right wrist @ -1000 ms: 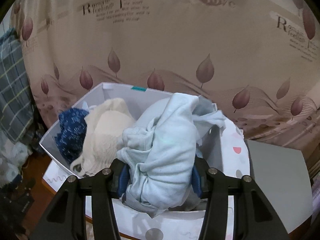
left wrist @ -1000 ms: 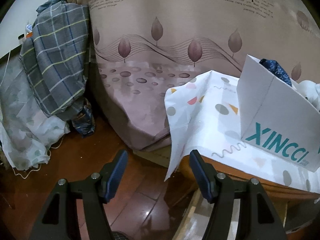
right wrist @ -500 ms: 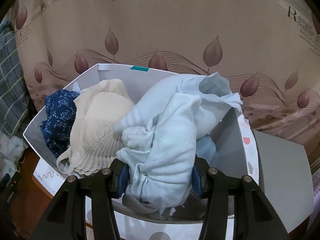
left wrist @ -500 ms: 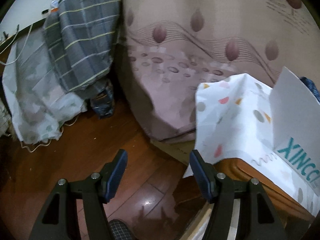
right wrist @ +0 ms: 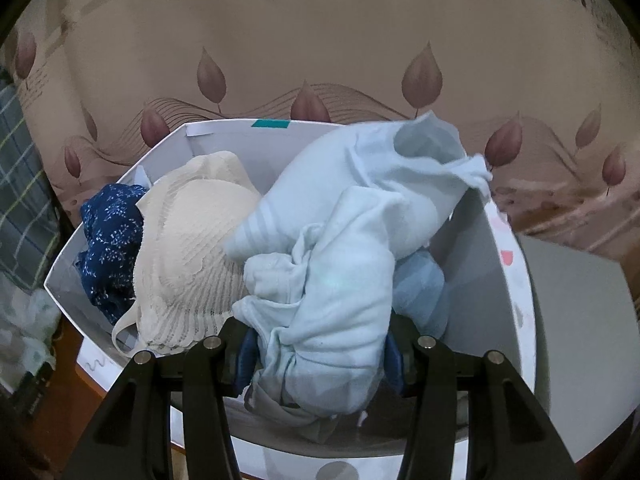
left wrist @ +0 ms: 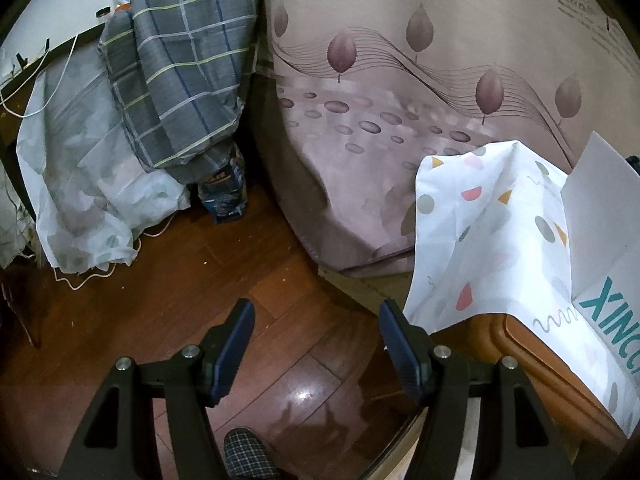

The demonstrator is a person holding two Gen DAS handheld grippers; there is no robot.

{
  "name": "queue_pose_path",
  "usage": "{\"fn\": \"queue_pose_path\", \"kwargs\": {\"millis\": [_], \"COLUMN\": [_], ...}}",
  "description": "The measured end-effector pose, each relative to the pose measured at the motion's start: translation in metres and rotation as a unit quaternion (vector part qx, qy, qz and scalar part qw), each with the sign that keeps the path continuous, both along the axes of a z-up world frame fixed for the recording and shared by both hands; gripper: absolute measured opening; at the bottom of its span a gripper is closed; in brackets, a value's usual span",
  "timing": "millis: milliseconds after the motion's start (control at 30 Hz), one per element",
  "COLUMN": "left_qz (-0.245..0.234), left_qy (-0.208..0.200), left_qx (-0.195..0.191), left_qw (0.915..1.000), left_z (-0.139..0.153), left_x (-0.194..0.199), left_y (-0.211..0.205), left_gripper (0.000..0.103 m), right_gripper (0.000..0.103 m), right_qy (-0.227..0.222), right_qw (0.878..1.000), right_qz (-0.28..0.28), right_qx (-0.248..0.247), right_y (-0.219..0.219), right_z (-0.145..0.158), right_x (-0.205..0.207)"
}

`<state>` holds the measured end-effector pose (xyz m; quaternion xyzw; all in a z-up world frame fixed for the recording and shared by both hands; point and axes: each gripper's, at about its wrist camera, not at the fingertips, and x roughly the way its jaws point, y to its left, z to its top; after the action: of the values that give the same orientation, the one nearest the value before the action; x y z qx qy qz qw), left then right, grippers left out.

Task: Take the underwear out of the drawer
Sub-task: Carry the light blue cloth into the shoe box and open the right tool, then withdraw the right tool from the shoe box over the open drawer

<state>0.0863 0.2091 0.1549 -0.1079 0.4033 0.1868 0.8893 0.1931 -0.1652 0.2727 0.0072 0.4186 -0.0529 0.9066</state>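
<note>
In the right wrist view my right gripper (right wrist: pixel 318 354) is shut on a bundle of light blue underwear (right wrist: pixel 348 248), held over the white box (right wrist: pixel 236 140). In the box lie a cream lace bra (right wrist: pixel 192 248) and a dark blue patterned garment (right wrist: pixel 110 248) at the left. In the left wrist view my left gripper (left wrist: pixel 316 344) is open and empty above the wooden floor (left wrist: pixel 152 300), left of the box (left wrist: pixel 600 216), whose side reads XINCCI.
The box stands on a white dotted cloth (left wrist: pixel 480 232) over a wooden cabinet (left wrist: pixel 532 352). A leaf-patterned bedspread (left wrist: pixel 400 112) hangs behind. A grey plaid cloth (left wrist: pixel 180 72) and white sheet (left wrist: pixel 80 180) are heaped at the left. A slipper (left wrist: pixel 248 456) shows at the bottom.
The left gripper has swung left and down, so the box slid to the right edge and more floor shows. The right gripper moved closer over the box, still gripping the blue bundle.
</note>
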Motion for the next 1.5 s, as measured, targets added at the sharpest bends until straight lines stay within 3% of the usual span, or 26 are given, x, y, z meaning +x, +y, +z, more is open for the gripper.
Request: {"fn": "queue_pose_path", "kwargs": {"millis": [367, 567, 700, 1033, 1300, 1500], "left_qz": [-0.011, -0.021, -0.029, -0.053, -0.088, -0.129], "left_qy": [0.002, 0.003, 0.005, 0.008, 0.004, -0.001], "left_qx": [0.003, 0.007, 0.010, 0.024, 0.046, 0.062], "left_qw": [0.9999, 0.9997, 0.9995, 0.9983, 0.9950, 0.9896], "left_z": [0.000, -0.001, -0.002, -0.005, -0.004, -0.004], "left_x": [0.002, 0.003, 0.004, 0.007, 0.005, -0.001], "left_y": [-0.005, -0.011, -0.015, -0.031, -0.053, -0.078], "left_gripper": [0.066, 0.066, 0.066, 0.066, 0.066, 0.066], "right_gripper": [0.055, 0.060, 0.084, 0.091, 0.098, 0.101], "right_qy": [0.010, 0.010, 0.000, -0.029, -0.068, -0.090], "right_qw": [0.999, 0.999, 0.999, 0.999, 0.998, 0.996], "right_qz": [-0.019, -0.027, -0.029, -0.017, -0.009, -0.009], "right_qx": [0.029, 0.020, 0.022, 0.005, -0.016, -0.028], "right_y": [-0.007, -0.007, -0.006, 0.007, 0.010, 0.010], "right_z": [-0.005, -0.004, -0.001, 0.021, 0.037, 0.028], "right_x": [0.000, -0.001, -0.005, -0.022, -0.065, -0.117]}}
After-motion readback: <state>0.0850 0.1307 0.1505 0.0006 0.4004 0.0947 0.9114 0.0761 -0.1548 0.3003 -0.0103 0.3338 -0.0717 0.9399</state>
